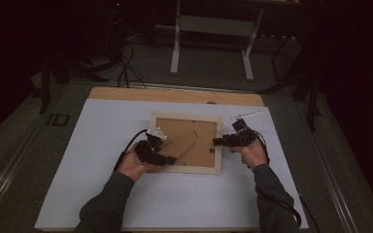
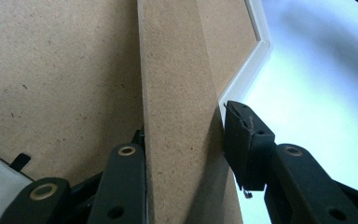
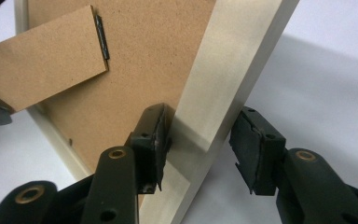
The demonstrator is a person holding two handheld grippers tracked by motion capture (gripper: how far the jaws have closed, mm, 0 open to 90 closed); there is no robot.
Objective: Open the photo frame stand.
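I am steadying the pale wooden picture frame (image 1: 186,143), lying face-down on the white table sheet (image 1: 102,145), my right gripper (image 3: 200,144) half-open astride its rail, my left gripper (image 2: 186,154) half-open straddling its brown fibreboard stand (image 2: 177,93), which could slip free.

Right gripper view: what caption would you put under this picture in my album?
A hand-held gripper straddles the pale wooden rim of a face-down picture frame, beside its brown fibreboard backing.
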